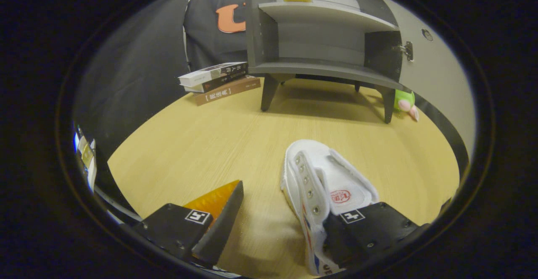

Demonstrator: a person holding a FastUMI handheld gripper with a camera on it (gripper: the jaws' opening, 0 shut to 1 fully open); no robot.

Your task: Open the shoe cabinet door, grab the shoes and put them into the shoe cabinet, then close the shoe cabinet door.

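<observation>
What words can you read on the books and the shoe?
Stacked brown and black-and-white books: spine print too blurred to read.
White canvas shoe: red insole stamp too small to read.
Gripper: square marker patterns, no words; jaws open astride the shoe's side wall.

- Staged booth, got up as a home hallway corner; not a lived-in room.
- Black cloth wall (pixel 138 73) hangs behind, in place of plaster or paint.
- Pale wood-grain tabletop (pixel 201 144) serves as the floor; its rounded edge drops off to dark at the sides.
- Small grey shoe cabinet (pixel 319 35) on short dark legs stands on that top, door (pixel 437 69) swung open, two shelves bare, a small white and yellow item on the top one.
- Three books (pixel 218 82) stacked flat beside the cabinet's leg: household dressing.
- Green and pink soft toy (pixel 405 102) tucked under the open door.
- One white canvas shoe (pixel 323 178) lying on the tabletop.
</observation>
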